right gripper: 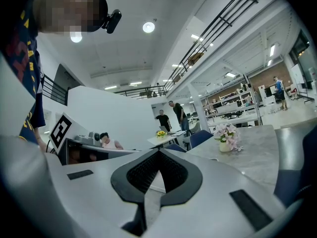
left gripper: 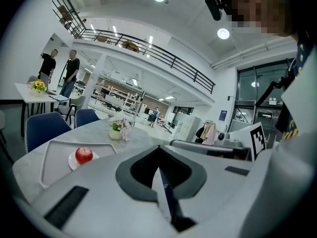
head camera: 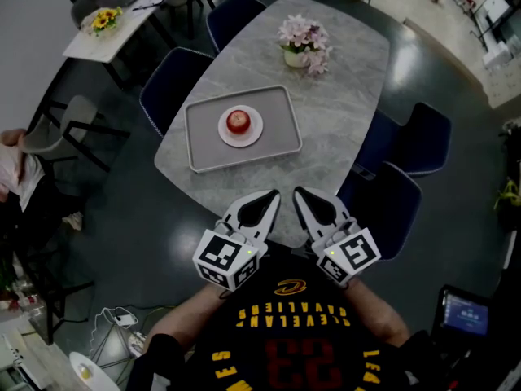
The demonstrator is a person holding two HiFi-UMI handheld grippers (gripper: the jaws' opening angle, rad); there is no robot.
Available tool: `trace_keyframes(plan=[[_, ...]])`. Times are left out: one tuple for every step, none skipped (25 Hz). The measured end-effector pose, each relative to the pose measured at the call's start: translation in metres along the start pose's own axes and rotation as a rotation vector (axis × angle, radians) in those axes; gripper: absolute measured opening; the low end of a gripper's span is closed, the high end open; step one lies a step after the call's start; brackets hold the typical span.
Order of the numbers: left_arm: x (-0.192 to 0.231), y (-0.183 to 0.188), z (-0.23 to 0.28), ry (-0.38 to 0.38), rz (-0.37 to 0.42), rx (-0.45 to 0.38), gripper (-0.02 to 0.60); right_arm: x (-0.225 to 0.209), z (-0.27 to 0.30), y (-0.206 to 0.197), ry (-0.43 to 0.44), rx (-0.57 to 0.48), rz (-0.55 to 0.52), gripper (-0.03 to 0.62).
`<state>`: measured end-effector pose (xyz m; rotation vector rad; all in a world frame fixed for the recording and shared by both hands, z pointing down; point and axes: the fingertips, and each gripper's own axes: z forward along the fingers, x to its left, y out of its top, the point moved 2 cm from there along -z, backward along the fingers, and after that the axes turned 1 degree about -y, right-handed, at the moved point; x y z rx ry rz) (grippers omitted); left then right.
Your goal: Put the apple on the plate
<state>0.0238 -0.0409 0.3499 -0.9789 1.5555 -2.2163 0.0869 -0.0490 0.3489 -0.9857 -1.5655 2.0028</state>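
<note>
A red apple (head camera: pixel 238 120) rests on a small white plate (head camera: pixel 254 133), which sits in the middle of a grey tray (head camera: pixel 203 137) on the marble table (head camera: pixel 342 112). Both grippers hover side by side at the table's near edge, close to the person's chest and well short of the tray. My left gripper (head camera: pixel 274 194) is shut and holds nothing, and so is my right gripper (head camera: pixel 298 192). The left gripper view shows the apple (left gripper: pixel 83 155) on the plate (left gripper: pixel 73 162) far off to the left of the shut jaws (left gripper: pixel 159 148). The right gripper (right gripper: pixel 159 151) points away from the tray.
A vase of pink flowers (head camera: pixel 303 46) stands at the table's far end beyond the tray. Blue chairs ring the table: two on the left (head camera: pixel 175 88), two on the right (head camera: pixel 423 137). A side table with yellow flowers (head camera: pixel 104 19) is at the far left, with people standing by it.
</note>
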Motion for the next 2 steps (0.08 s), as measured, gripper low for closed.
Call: trace_keyframes(plan=[[0.0015,0.0002,0.0011,-0.001,-0.001,0.001,0.002,-0.0011,0.0016,-0.0002,-0.001,0.001,0.001,0.006],[0.003,0.0003,0.0022,-0.002,-0.001,0.001,0.002,-0.0022,0.0033,-0.0005,-0.002,0.002,0.002,0.006]])
